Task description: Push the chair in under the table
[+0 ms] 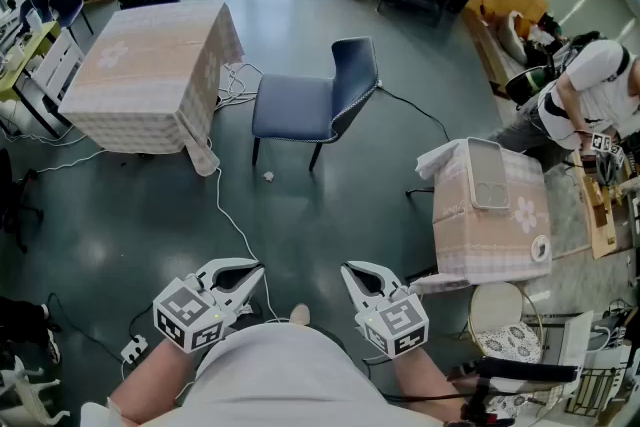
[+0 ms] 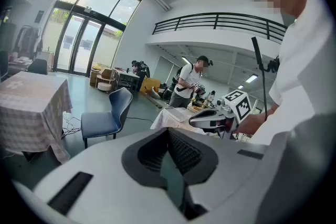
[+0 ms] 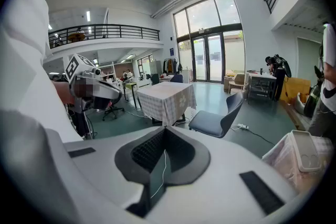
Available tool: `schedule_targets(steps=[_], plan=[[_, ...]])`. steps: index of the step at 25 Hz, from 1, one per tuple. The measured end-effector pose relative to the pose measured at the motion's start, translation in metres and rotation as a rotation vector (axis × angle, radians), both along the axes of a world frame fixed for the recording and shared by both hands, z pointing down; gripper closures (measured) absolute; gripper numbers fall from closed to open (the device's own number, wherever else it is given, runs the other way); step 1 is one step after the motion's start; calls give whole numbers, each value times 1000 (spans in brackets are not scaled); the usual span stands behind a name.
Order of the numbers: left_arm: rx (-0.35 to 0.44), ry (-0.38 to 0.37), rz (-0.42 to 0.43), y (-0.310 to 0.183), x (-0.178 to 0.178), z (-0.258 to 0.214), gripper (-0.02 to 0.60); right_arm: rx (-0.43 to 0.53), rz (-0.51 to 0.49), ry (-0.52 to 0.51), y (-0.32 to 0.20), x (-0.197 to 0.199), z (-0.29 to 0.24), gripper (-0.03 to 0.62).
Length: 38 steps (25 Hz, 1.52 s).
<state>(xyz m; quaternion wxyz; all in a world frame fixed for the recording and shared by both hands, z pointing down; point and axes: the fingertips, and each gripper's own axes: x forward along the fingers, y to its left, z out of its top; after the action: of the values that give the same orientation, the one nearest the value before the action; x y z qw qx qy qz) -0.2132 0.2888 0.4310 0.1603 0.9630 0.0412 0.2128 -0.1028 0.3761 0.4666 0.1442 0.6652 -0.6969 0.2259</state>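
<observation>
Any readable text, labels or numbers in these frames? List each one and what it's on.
No legible text in any view.
The marker cubes on the left gripper and right gripper carry only black-and-white square codes, no letters.
The dark chest mark on the standing person's white shirt is too small to read.

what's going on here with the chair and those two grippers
A person holds the left gripper and the right gripper close to the body, both shut and empty. The blue chair stands out on the floor beside the cloth-covered table, its seat facing the table, not pushed in. Neither gripper touches the chair yet.
</observation>
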Motion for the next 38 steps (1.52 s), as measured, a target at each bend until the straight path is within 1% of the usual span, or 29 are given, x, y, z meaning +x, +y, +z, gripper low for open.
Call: schedule_targets(steps=[6, 9, 12, 15, 18, 24, 26, 28, 29, 31, 33, 35, 38], plan=[[-4, 0, -28, 12, 25, 3, 571, 2, -7, 2, 10, 30, 9, 582], [-7, -19, -26, 7, 31, 7, 571, 0, -6, -9, 2, 37, 14, 582], [-6, -31, -17, -10, 42, 13, 571, -5, 0, -22, -16, 48, 19, 582], [-7, -25, 1, -36, 64, 16, 571, -20, 12, -58, -41, 64, 25, 582], [-4, -5, 39, -71, 87, 19, 571, -42, 31, -75, -76, 81, 30, 582], [31, 28, 147, -164, 119, 7, 571, -68, 103, -26, -169, 127, 24, 579], [40, 31, 178, -193, 124, 6, 571, -64, 148, -30, -199, 147, 26, 572], [45, 32, 183, -225, 131, 6, 571, -61, 183, -32, -227, 170, 29, 463], [38, 32, 176, -240, 135, 5, 571, -69, 197, -31, -240, 181, 31, 442], [15, 36, 153, -265, 141, 4, 571, -92, 226, -22, -261, 207, 36, 436], [-3, 48, 122, -288, 151, 2, 571, -117, 258, -9, -280, 241, 42, 436], [-13, 52, 90, -309, 166, 2, 571, -142, 289, -10, -297, 285, 53, 436], [-19, 43, 56, -332, 197, 7, 571, -166, 349, -23, -320, 363, 75, 436]])
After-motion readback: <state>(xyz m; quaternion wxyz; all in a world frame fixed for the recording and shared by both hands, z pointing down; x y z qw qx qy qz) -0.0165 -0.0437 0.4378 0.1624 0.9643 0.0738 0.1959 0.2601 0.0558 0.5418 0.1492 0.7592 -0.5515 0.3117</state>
